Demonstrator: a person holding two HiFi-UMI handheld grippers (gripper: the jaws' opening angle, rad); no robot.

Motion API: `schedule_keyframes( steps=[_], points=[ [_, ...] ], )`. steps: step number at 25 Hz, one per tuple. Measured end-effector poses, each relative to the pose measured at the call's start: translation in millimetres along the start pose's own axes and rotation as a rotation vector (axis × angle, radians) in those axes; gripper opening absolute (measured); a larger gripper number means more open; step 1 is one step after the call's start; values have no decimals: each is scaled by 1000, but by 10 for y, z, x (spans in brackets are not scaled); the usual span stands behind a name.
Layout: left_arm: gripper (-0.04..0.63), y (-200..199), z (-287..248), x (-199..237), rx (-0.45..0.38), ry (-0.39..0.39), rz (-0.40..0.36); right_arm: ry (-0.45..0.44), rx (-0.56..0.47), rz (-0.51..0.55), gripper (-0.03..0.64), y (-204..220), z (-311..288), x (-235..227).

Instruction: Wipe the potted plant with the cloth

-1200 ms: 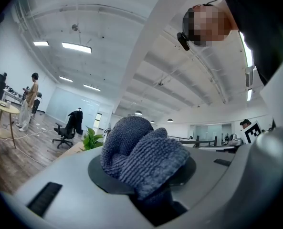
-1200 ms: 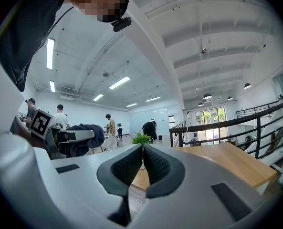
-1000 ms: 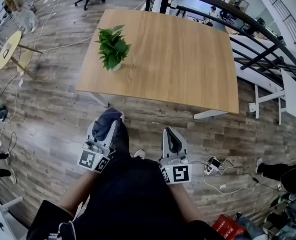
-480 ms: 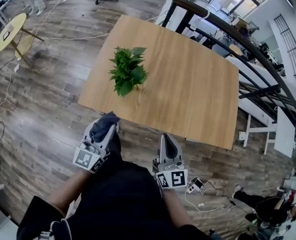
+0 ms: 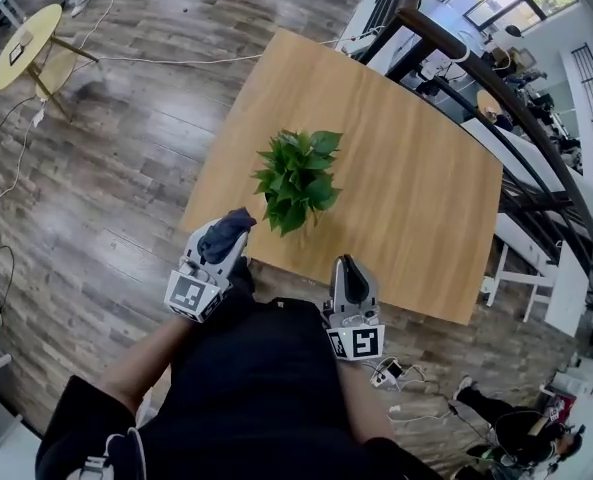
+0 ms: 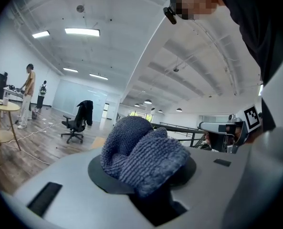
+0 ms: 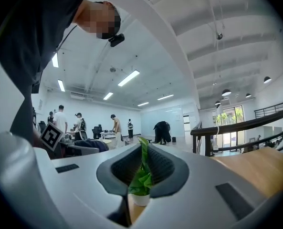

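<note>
To my left, the left gripper (image 5: 219, 251) pinches a bunched blue-grey knitted cloth (image 5: 226, 234) at the near edge of the light wooden table (image 5: 416, 198). The leafy green potted plant (image 5: 298, 178) stands just beyond, ahead of both tools. A hard swipe could tip its small pot. The right gripper (image 5: 350, 271), pressed together and empty, isn't bracing it.

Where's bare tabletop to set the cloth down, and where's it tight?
Bare wood runs from the potted plant to the right edge of the table, and beyond the plant to the far corner. Tight: the near edge between plant and left gripper.
</note>
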State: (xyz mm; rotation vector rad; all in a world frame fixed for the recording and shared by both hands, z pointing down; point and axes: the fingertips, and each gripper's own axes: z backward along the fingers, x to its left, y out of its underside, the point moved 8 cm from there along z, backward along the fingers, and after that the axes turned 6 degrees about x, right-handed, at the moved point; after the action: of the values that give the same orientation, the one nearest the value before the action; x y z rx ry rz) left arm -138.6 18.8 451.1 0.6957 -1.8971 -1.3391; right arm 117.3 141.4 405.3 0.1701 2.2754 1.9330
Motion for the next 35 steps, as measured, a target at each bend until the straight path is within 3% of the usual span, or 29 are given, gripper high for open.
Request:
schedule_keyframes(
  steps=[2, 6, 9, 11, 15, 19, 21, 25, 30, 35],
  points=[
    [161, 111, -100, 156, 5, 20, 10, -18, 28, 21, 27, 129, -133, -33],
    [161, 521, -338, 459, 65, 28, -8, -65, 128, 4, 171, 459, -335, -181],
    [161, 678, -490, 597, 132, -23, 96, -165, 243, 22, 231, 774, -483, -285],
    [161, 766, -541, 677, 176, -60, 130, -230, 305, 57, 244, 993, -594, -306],
    [161, 873, -772, 715, 238, -86, 119, -307, 403, 126, 245, 1411, -841, -407],
    [161, 1147, -1060, 768, 304, -53, 53, -346, 459, 161, 247, 1613, -1123, -509],
    [161, 1239, -1166, 794, 333, -31, 4, -373, 484, 156, 247, 1646, -1239, -514],
    [161, 1369, -1240, 827, 372, -16, -1, -435, 526, 164, 250, 1713, -1386, -443],
    [161, 1483, -1288, 775, 442, 59, -70, -464, 526, 193, 253, 1679, -1507, -458],
    [161, 1462, -1349, 724, 443, 87, -68, -509, 517, 222, 253, 1641, -1602, -397]
  ],
)
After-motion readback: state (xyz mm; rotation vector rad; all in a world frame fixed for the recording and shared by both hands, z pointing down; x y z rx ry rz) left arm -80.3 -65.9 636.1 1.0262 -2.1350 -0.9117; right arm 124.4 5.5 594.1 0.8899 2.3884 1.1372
